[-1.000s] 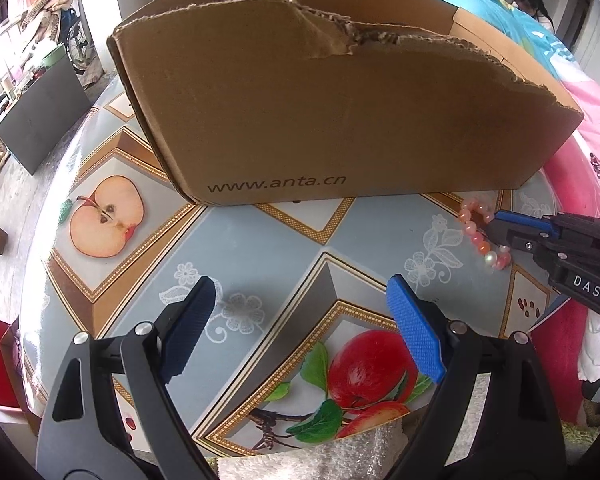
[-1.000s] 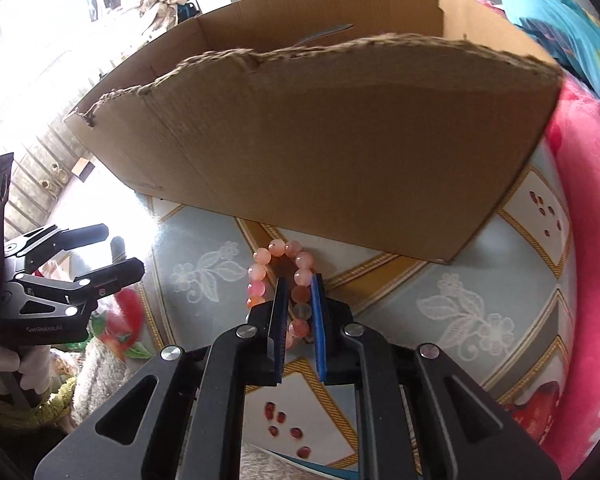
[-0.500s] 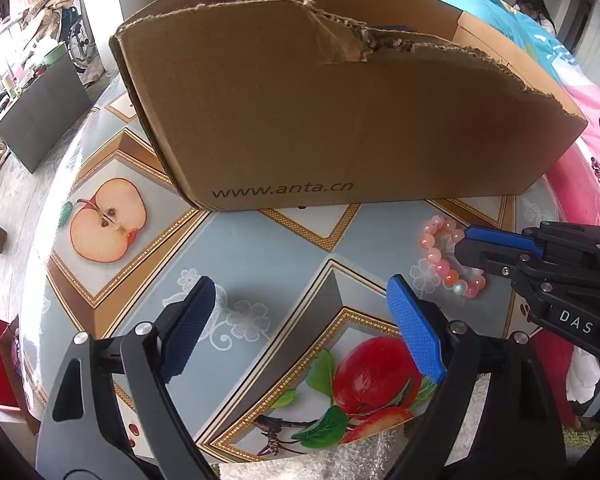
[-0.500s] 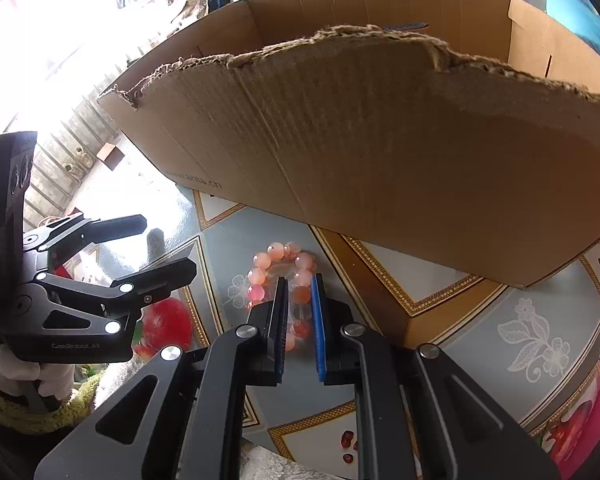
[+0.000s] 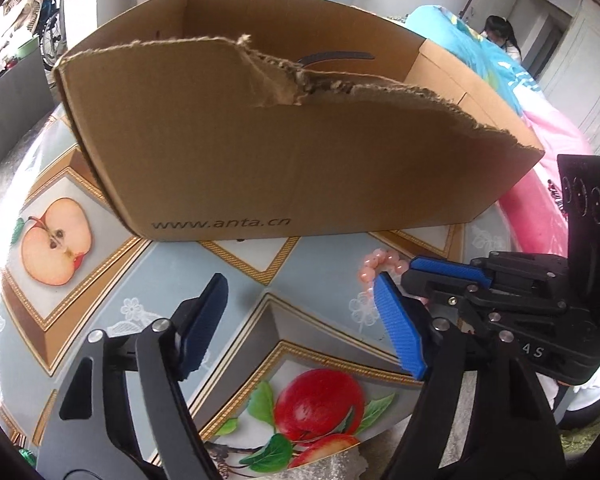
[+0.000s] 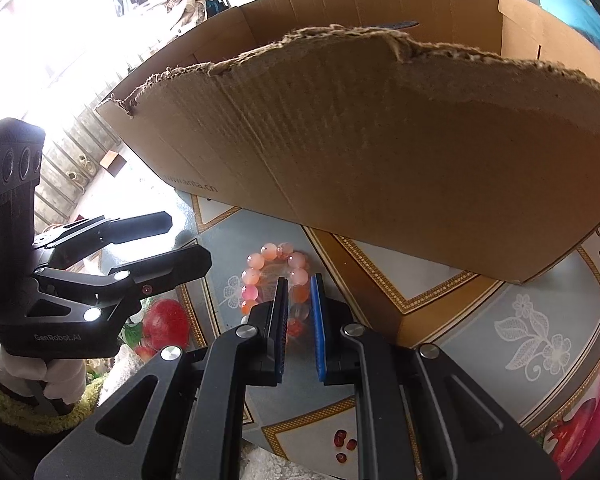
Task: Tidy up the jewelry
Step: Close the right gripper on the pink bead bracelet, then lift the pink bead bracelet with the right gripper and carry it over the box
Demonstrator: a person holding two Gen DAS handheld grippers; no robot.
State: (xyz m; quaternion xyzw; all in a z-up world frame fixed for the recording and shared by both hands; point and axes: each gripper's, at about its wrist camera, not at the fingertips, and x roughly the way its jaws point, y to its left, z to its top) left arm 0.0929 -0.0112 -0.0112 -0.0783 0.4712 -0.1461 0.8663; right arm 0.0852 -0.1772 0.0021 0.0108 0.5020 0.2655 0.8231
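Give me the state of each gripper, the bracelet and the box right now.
Right gripper: shut on the bracelet.
Left gripper: jaws closing, nothing between them.
Bracelet: pinched by one side, just in front of the box.
Box: open-topped, front rim torn, standing on the table.

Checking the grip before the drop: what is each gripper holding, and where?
The right gripper pinches the pink bead bracelet across one side of its loop. The left gripper, jaws closing, holds nothing.

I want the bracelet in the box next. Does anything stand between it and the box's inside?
Yes: the cardboard box's torn near wall rises between the bead bracelet, clamped in the right gripper, and the inside. It must go over that wall.
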